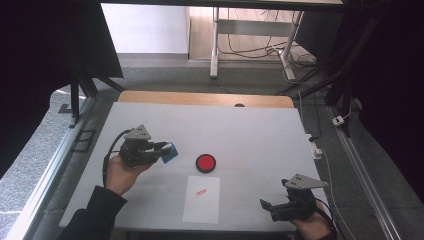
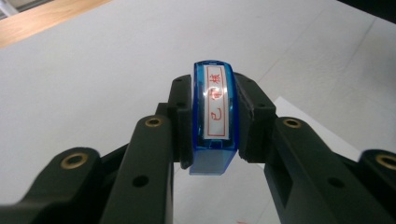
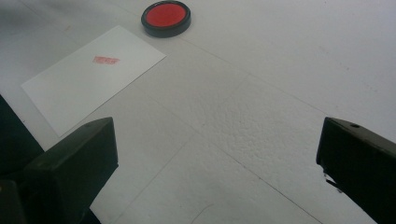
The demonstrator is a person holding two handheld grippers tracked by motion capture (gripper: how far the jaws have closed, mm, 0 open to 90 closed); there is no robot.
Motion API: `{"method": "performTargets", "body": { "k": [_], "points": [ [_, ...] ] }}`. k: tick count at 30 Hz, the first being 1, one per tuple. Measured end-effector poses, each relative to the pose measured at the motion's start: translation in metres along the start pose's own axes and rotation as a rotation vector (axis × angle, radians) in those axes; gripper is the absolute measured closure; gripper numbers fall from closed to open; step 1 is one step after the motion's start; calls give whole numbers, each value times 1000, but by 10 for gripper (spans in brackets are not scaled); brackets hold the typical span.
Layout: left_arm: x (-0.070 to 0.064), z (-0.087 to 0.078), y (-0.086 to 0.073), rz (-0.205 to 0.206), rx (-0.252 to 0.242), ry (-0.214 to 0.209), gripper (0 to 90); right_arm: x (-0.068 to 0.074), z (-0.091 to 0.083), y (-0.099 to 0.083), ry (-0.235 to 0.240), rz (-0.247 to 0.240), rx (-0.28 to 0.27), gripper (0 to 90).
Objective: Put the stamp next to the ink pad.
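Note:
My left gripper (image 1: pixel 167 150) is shut on a blue stamp (image 1: pixel 170 151), held above the table's left half. In the left gripper view the blue stamp (image 2: pixel 214 116) sits clamped between the jaws (image 2: pixel 215 121), its white face with red characters turned up. A round red ink pad (image 1: pixel 205 163) lies at the table's middle, to the right of the stamp. In front of it lies a white sheet (image 1: pixel 202 199) bearing a small red print (image 1: pixel 201 191). My right gripper (image 1: pixel 267 206) stands open at the front right. The right gripper view shows the ink pad (image 3: pixel 166 17) and sheet (image 3: pixel 88 77) beyond the gripper (image 3: pixel 217 149).
The white table (image 1: pixel 250 135) has a wooden strip along its far edge (image 1: pixel 205 98). A power strip (image 1: pixel 315 148) and cables hang at the right edge. Metal rails run down both sides.

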State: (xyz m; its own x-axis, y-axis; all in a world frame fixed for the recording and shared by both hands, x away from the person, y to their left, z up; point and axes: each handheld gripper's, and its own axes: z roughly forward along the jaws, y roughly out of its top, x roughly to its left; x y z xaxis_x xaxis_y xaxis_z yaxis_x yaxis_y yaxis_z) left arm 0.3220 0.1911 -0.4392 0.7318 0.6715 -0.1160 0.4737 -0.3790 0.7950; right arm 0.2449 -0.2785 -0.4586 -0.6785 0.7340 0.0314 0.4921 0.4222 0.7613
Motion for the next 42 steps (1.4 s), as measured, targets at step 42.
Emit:
{"method": "performTargets", "body": {
  "k": [42],
  "points": [
    [34, 38, -38, -70, 153, 127, 704, 2, 2, 0, -2, -15, 18, 0]
  ]
}}
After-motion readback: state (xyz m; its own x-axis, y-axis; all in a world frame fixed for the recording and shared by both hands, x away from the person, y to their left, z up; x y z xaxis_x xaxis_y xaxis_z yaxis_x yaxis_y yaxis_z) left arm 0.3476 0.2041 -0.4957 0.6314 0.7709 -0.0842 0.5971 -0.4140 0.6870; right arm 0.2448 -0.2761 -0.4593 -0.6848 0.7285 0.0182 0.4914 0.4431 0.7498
